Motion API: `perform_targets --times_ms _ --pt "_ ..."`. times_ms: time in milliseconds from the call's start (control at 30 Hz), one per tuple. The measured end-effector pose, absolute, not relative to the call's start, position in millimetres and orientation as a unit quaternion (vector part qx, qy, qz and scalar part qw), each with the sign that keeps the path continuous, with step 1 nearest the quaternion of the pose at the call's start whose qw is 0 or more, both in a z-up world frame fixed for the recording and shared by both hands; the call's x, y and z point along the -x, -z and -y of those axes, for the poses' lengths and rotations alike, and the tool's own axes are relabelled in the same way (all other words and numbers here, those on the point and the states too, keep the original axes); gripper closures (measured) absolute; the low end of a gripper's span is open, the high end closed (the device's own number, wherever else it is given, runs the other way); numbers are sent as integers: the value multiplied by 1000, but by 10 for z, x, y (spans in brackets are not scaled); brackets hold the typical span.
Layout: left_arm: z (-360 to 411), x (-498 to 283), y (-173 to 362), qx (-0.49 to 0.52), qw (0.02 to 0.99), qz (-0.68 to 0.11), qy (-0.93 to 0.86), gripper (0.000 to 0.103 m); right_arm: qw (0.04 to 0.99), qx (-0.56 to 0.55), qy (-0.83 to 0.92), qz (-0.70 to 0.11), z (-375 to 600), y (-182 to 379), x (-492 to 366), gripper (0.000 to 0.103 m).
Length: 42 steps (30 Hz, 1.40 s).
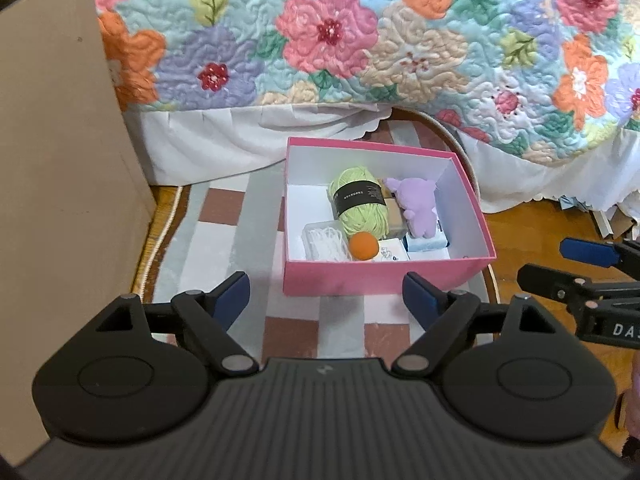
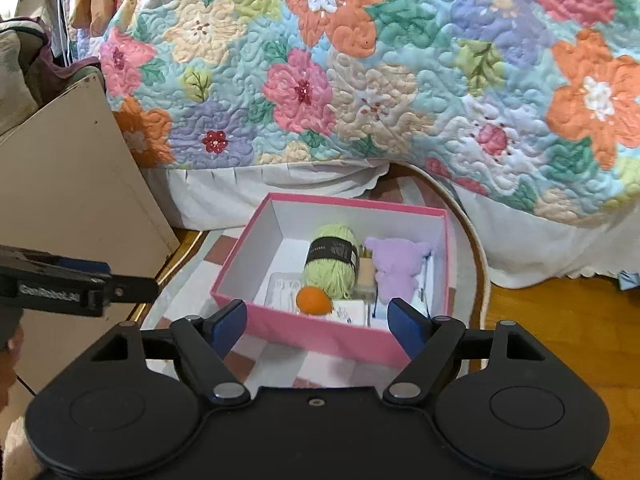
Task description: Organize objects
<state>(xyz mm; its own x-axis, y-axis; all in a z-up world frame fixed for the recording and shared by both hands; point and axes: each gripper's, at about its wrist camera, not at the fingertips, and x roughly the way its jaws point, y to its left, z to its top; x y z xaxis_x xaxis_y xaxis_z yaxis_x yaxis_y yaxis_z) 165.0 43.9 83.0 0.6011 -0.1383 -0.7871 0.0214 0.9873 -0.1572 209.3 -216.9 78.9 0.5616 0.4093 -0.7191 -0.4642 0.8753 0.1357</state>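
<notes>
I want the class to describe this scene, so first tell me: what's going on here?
A person holds two claws above a pink box on a checked rug beside a bed with a flowered quilt. Both the left claw and the right claw are open and hold nothing. The box already contains green yarn, a purple plush toy, an orange ball and a few small packets. Nothing is being touched right now.
</notes>
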Motion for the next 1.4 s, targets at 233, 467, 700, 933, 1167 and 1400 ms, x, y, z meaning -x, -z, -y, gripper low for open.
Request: perform_targets --times_ms 233,467,700,933,1167,1400 --pt "-398 -1299 -943 52 894 -443 45 18 879 39 -237 -412 2269 -817 -1802 21" --pt "-322 -1119 -919 40 890 -452 40 18 877 48 -232 -418 2319 -774 -1570 21" --pt "-286 -1048 -860 44 885 -461 44 17 878 75 -221 -417 2314 -716 -1428 18" --pt "-281 -1066 -785 51 880 -471 38 12 884 73 -214 -409 2333 -726 -1416 2" --pt "-277 -1086 -772 50 878 -474 36 1 875 51 -206 -436 2359 -703 -1475 0" --pt "-265 -1104 -716 59 868 -492 35 0 864 49 -198 -461 2341 -638 -1481 0"
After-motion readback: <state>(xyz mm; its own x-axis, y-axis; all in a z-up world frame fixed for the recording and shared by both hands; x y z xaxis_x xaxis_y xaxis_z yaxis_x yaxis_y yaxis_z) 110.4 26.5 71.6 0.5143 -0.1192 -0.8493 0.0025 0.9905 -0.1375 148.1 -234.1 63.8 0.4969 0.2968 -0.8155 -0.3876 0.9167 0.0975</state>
